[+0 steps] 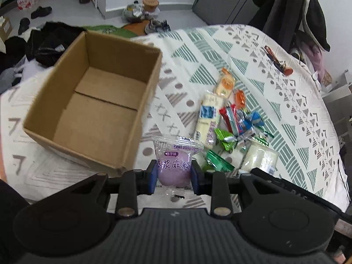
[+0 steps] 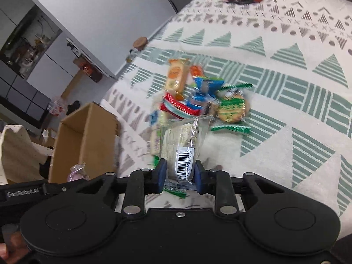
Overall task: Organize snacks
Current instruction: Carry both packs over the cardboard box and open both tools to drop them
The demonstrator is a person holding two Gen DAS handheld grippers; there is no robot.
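Left gripper (image 1: 173,177) pinches a soft purple mochi packet (image 1: 175,165) beside the empty cardboard box (image 1: 92,101); right gripper (image 2: 180,176) clamps a light, crinkly clear-wrapped snack (image 2: 182,147) over the pile, slippery, so grip each mid-body

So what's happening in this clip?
A person is sorting snacks on a patterned bedspread. The left gripper is shut on a purple mochi packet, near the empty cardboard box. The right gripper is shut on a clear barcoded packet. The snack pile remains unsorted.
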